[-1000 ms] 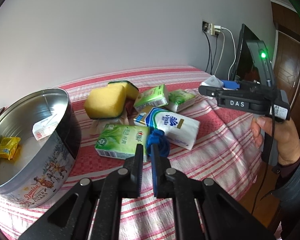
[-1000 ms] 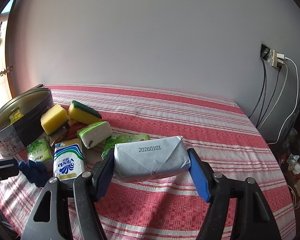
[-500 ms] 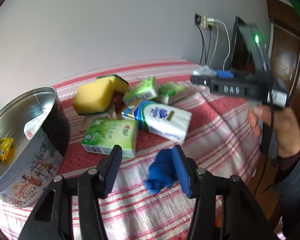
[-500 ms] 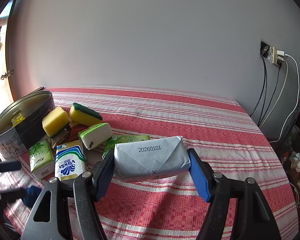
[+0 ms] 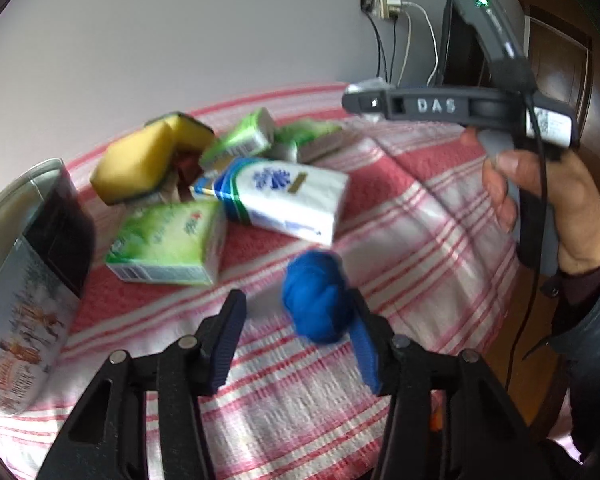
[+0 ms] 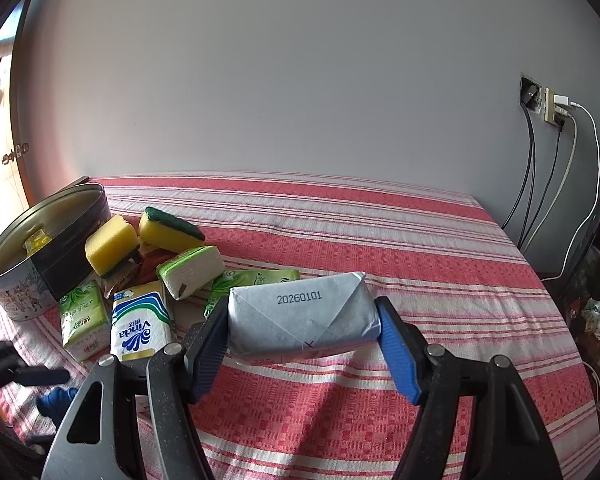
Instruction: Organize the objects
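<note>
A red-and-white striped tablecloth covers the table against a plain pale wall, with a wall socket and hanging cables at about two o'clock in the right wrist view. A second ago the left gripper was pinched shut on the blue cloth ball; now its jaws stand apart and are closing, the ball leaning only on the right-side pad, with the tissue packs, sponges and cookie tin at ten o'clock. The right gripper has not changed, clamped on the grey wrapped pack.
</note>
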`<act>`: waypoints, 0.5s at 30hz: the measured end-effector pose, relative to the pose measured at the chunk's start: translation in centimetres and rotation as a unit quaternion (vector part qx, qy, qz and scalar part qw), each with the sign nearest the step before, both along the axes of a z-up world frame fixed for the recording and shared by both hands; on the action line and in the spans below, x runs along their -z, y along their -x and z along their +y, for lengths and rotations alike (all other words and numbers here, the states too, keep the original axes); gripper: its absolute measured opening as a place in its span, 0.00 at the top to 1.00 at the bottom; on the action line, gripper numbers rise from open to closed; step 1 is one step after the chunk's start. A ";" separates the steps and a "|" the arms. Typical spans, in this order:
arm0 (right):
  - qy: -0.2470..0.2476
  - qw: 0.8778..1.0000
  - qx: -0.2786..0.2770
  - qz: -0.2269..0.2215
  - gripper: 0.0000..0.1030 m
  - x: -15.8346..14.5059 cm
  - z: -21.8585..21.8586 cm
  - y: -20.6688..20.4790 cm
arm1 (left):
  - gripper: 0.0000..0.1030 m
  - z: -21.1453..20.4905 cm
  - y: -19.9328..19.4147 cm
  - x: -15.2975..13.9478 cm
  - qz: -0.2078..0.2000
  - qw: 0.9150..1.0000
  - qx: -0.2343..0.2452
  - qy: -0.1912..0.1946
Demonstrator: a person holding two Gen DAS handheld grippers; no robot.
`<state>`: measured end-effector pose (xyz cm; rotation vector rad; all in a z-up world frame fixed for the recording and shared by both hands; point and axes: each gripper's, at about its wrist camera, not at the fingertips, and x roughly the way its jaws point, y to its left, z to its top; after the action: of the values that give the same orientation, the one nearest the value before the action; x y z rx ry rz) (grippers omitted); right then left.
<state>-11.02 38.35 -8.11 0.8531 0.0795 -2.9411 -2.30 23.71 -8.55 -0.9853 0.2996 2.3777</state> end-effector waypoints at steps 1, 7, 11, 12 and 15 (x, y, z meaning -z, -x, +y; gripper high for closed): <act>0.000 1.000 0.000 0.001 0.31 0.0 0.0 0.0 | 0.60 -0.1 0.0 0.0 -0.001 1.000 -0.001 -0.001; -0.001 1.000 0.002 0.015 0.31 -0.2 -0.1 -0.5 | 0.75 -0.4 0.0 -0.2 -0.002 1.000 -0.007 -0.011; -0.008 0.999 0.002 0.032 0.31 -0.4 -0.4 -1.1 | 0.75 -1.3 -0.4 -1.3 0.018 0.999 -0.019 -0.027; -0.007 0.999 0.001 0.035 0.31 -0.5 -0.5 -1.1 | 0.75 -1.5 -0.4 -1.7 0.025 0.999 -0.020 -0.028; -0.001 0.999 -0.005 0.041 0.31 -0.6 -1.0 -1.3 | 0.75 -2.1 -0.9 -3.2 0.056 0.997 -0.030 -0.030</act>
<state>-9.69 37.36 -7.49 0.7297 0.0918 -2.9665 -1.42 21.61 -5.39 -0.8456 0.2406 2.4870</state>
